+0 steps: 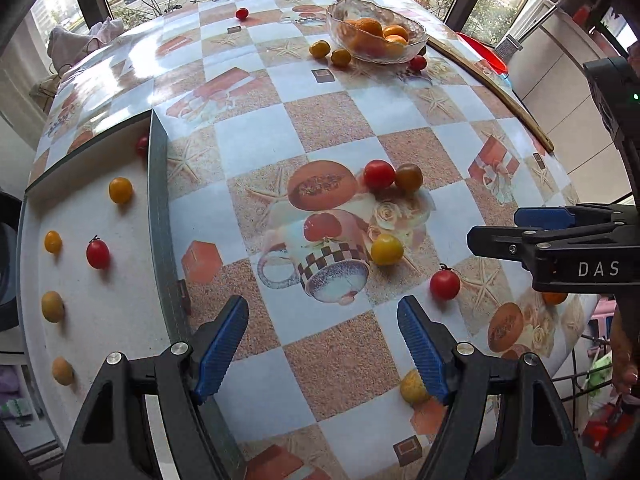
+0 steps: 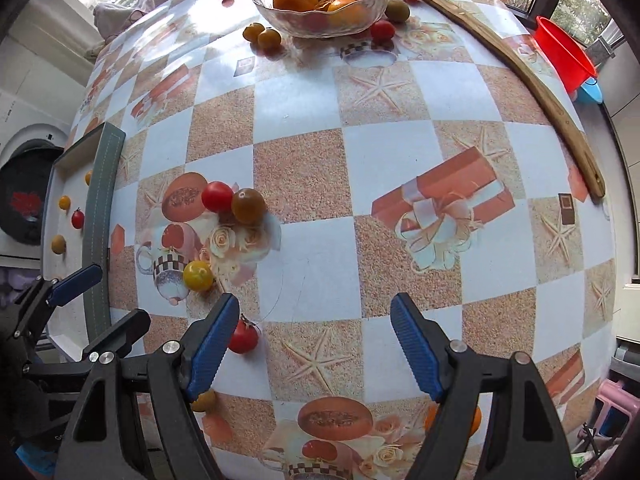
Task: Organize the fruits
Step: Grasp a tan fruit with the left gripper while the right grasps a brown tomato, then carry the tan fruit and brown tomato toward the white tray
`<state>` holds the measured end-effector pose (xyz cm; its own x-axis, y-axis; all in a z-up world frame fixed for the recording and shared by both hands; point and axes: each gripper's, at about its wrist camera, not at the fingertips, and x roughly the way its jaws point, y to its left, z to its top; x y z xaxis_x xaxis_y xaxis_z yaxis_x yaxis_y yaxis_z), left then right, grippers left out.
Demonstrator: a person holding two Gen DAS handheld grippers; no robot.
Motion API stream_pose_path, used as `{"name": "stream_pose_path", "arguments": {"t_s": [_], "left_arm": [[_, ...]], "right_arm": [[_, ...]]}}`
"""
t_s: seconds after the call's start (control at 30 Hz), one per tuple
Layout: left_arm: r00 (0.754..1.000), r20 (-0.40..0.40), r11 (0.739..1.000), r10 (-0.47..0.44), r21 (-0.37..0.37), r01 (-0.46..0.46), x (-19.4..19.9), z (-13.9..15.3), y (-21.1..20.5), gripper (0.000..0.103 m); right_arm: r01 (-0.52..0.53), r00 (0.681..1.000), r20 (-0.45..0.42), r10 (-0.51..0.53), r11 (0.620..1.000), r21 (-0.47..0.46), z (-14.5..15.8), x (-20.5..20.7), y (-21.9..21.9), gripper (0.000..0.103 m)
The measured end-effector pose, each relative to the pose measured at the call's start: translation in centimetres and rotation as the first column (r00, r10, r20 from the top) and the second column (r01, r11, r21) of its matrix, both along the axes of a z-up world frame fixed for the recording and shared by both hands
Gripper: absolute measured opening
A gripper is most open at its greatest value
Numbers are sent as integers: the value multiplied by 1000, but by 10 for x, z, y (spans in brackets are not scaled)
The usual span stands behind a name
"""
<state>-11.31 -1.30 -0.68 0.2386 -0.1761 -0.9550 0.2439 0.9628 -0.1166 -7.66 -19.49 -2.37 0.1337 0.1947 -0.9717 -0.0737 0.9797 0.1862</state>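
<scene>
Cherry tomatoes lie scattered on the patterned tablecloth: a red one (image 1: 378, 174) touching a brownish one (image 1: 409, 177), a yellow one (image 1: 386, 249), a red one with a stem (image 1: 445, 285) and a yellow one (image 1: 414, 387) by my left gripper's right finger. My left gripper (image 1: 322, 350) is open and empty above the cloth. My right gripper (image 2: 316, 350) is open and empty, with the stemmed red tomato (image 2: 243, 337) beside its left finger. A white tray (image 1: 92, 312) on the left holds several yellow and red tomatoes. A glass bowl (image 1: 376, 34) at the back holds oranges.
More tomatoes lie around the bowl (image 2: 269, 38) and one red at the far edge (image 1: 241, 13). A wooden stick (image 2: 560, 108) lies along the table's right edge. A red basin (image 2: 562, 54) stands beyond it. An orange (image 2: 474, 420) sits under my right finger.
</scene>
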Motion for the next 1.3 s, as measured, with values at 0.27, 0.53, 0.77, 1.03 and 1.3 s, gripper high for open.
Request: {"name": "stream_pose_path", "arguments": {"t_s": [0.27,0.53,0.77,1.03,1.3], "left_arm": [[999,-41,1000,-14,-12,13,-40,-8,-18,78],[999,-36,1000,-13,8,14,-48,-20,-42,78],[999,-45,998,19,53,-17,-51,-28,-54,77],[999,-30,995,43,93,-40,-60,-28,-63,47],[996,-59,998,63,2,-63,-57,-23,-53,27]], "right_arm": [[-62,998,-22,64,996,67,-4,-7,11,81],[-103,995,18,103,994,47,-9,23,23,67],[-180,983,49,179,983,15,-17,39,42,60],[-233,969,85,234,972,-13,-15,48,55,34],[-170,984,65,168,985,18,-15,47,36,22]]}}
